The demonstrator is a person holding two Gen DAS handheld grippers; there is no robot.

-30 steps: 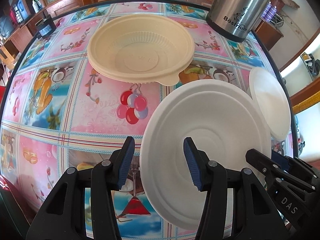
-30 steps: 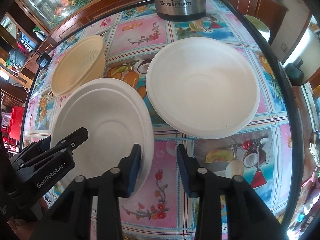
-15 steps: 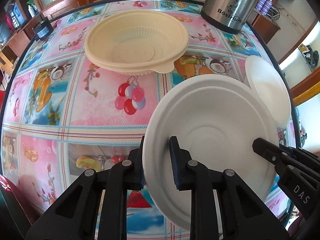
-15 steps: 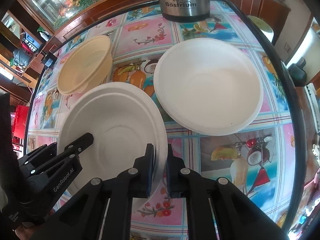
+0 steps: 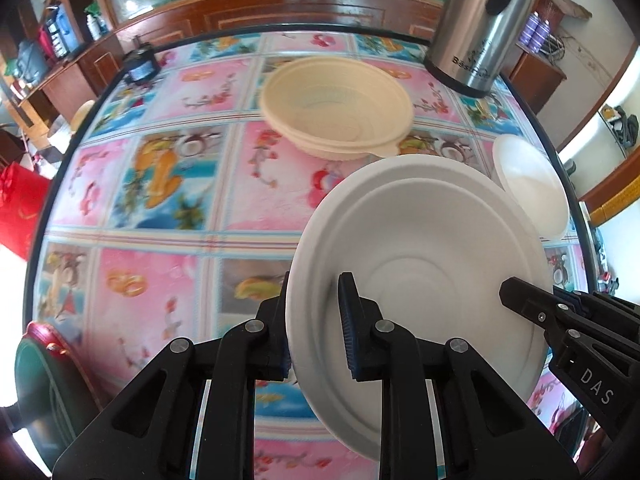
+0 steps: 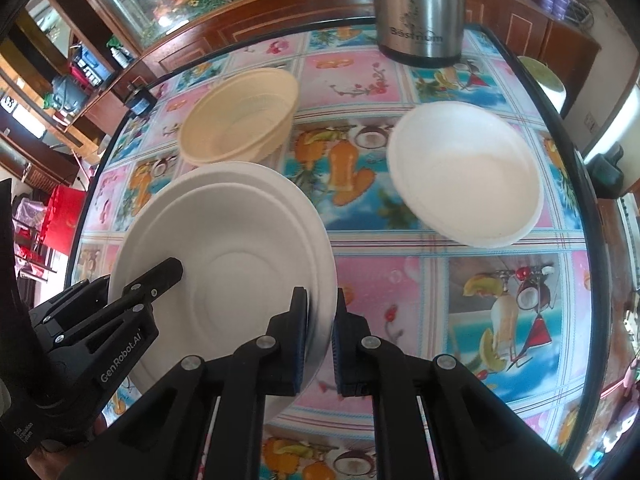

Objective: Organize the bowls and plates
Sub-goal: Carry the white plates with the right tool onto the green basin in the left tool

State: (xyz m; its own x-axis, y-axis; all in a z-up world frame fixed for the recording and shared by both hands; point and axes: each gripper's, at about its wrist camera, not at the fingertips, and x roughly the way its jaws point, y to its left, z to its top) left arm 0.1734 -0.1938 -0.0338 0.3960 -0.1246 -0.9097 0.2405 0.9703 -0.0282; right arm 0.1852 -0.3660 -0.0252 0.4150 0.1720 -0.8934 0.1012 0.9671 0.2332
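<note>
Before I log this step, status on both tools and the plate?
Left tool and right tool both shut on white plate, opposite rims. Cream bowl and white bowl sit apart. Nothing in the way.

I see a white plate (image 5: 432, 248) with a matt, slightly fibrous look, like pressed paper pulp, ringed with smooth moulded steps. The cream bowl (image 5: 336, 108) looks like thin plastic, finely ribbed inside. The white bowl (image 6: 464, 176) is matt and smooth. My grippers look like black matt plastic with ridged blue pads (image 5: 349, 332). The tablecloth (image 5: 160, 184) shines like glossy vinyl. The flask (image 6: 418, 8) is brushed metal. The cabinet (image 5: 248, 12) behind is polished wood.
</note>
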